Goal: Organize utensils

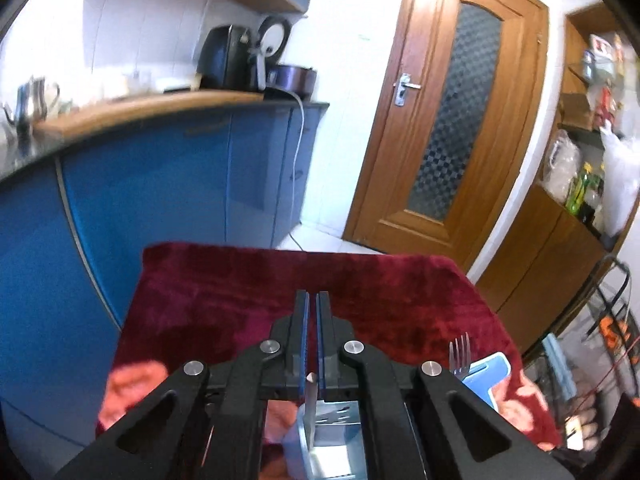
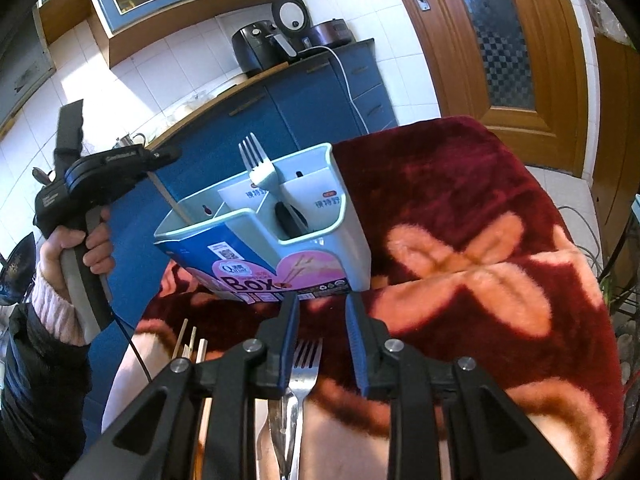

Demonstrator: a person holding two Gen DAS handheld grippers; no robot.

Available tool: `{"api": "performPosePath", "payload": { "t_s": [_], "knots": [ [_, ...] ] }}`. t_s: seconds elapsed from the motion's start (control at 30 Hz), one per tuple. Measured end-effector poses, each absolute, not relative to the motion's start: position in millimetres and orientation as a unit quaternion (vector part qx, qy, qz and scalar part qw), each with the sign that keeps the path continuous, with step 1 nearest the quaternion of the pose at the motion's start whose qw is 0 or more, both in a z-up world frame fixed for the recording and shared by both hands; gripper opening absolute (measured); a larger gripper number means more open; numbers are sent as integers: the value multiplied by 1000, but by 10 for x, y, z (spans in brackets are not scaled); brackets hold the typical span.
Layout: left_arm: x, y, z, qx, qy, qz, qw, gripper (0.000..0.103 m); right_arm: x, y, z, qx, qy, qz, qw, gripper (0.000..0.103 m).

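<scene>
A pale blue utensil box (image 2: 320, 220) with several compartments stands on the red blanket (image 2: 460, 200). A fork (image 2: 256, 160) stands tines up in its back compartment, and a thin stick (image 2: 166, 196) leans in the left one. My right gripper (image 2: 322, 312) is open just in front of the box, above a loose fork (image 2: 302, 372) on the blanket. Chopsticks (image 2: 190, 346) lie to its left. My left gripper (image 1: 313, 300) is nearly closed with nothing between its pads, above the box (image 1: 328, 440). A knife tip (image 1: 310, 378) and the fork (image 1: 460, 354) rise from the box below it.
Blue kitchen cabinets (image 1: 160, 184) with a wooden counter stand behind the table, with an air fryer (image 2: 256, 48) and a cooker on top. A wooden door (image 1: 452, 120) is at the right. A wire rack (image 1: 600, 340) stands by the table's right edge.
</scene>
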State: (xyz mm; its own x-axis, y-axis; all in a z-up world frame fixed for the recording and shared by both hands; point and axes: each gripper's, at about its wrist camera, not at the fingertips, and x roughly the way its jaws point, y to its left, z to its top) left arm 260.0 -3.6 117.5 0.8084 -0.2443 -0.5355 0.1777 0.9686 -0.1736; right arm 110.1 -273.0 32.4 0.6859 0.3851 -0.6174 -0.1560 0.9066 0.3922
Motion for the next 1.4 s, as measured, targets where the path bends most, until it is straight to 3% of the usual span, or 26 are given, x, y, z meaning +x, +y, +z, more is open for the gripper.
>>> {"api": "performPosePath", "payload": {
  "t_s": [0.23, 0.3, 0.37, 0.83, 1.4],
  "knots": [
    [2480, -82, 1187, -52, 313, -117, 941, 5, 1063, -2731, 335, 161, 366, 149, 904, 27],
    [2420, -55, 1245, -52, 313, -114, 941, 17, 1018, -2733, 360, 161, 363, 149, 906, 27],
    [2330, -30, 1314, -51, 309, -111, 943, 22, 979, -2741, 384, 162, 360, 148, 907, 28],
    [1429, 315, 1463, -25, 341, -107, 934, 23, 604, -2795, 525, 174, 346, 149, 910, 30],
    [896, 332, 649, -1, 452, -105, 886, 23, 177, -2746, 522, 168, 361, 149, 905, 34]
  ]
}}
